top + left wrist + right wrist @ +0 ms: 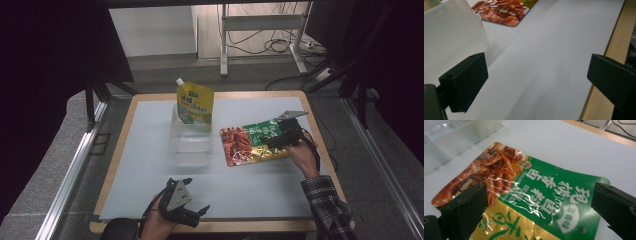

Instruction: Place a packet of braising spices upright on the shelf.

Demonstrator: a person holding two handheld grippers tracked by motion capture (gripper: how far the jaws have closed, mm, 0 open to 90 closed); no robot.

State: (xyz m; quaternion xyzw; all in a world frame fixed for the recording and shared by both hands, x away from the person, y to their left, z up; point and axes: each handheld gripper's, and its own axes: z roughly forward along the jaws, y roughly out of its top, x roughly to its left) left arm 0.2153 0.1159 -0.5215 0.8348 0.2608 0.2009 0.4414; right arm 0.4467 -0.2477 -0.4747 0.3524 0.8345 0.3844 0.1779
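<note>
A flat snack packet [250,142] printed green, gold and red lies on the white mat right of centre. My right gripper [276,137] hovers over its right end, jaws open on either side of the packet [541,200] without closing on it. A yellow spouted pouch [195,104] stands in a clear plastic box [191,141] at mid-table. My left gripper [196,212] rests low near the front edge, open with nothing between its jaws; the left gripper view has the box [451,42] at the left and the packet's red end [502,11] farther off.
The white mat [150,165] covers a wooden table [320,135] whose rim shows all around. Metal rails run along both sides of the table. A stand's legs and cables sit on the floor behind.
</note>
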